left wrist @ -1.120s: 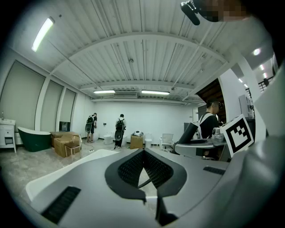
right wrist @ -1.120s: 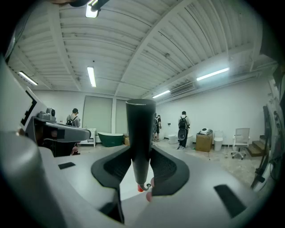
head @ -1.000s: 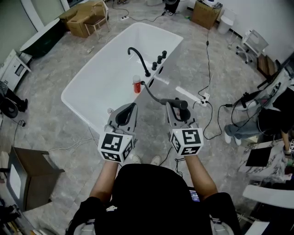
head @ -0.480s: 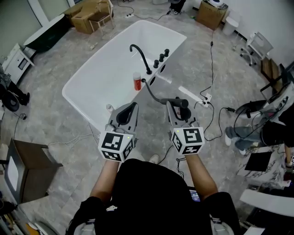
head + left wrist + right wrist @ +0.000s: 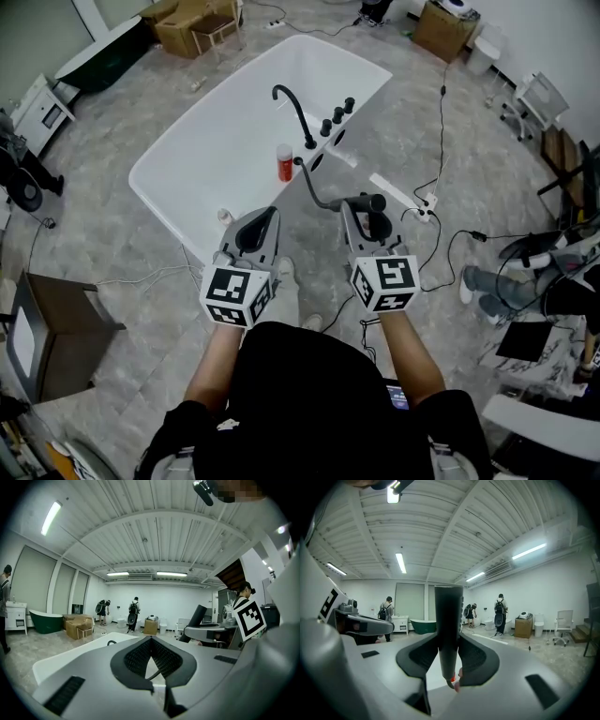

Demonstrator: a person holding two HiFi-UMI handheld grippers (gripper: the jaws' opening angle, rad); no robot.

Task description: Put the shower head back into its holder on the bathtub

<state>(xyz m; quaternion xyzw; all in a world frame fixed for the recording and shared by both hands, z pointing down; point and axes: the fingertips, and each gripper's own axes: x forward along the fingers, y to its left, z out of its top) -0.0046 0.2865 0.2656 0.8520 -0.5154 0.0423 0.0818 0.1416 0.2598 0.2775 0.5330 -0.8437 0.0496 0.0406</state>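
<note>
The white bathtub [image 5: 202, 173] lies ahead in the head view, with a black curved faucet [image 5: 292, 112] and black knobs [image 5: 337, 116] on its right rim. A black hose [image 5: 312, 187] runs from the rim to the black shower head [image 5: 373, 202]. My right gripper [image 5: 361, 210] is shut on the shower head's handle [image 5: 448, 620], which stands upright between the pads. It hangs over the floor, short of the rim's near end. To its left my left gripper [image 5: 270, 215] is shut and holds nothing [image 5: 150, 639].
A red bottle [image 5: 284, 163] stands on the tub rim beside the hose. A power strip with cables [image 5: 420, 201] lies on the floor at the right. Cardboard boxes [image 5: 192, 26] sit beyond the tub, a chair [image 5: 47, 328] at the left. People stand far off [image 5: 133, 616].
The tub has slid lower and nearer in the head view. My right gripper has eased slightly toward the tub with the shower head. The left gripper has kept its place.
</note>
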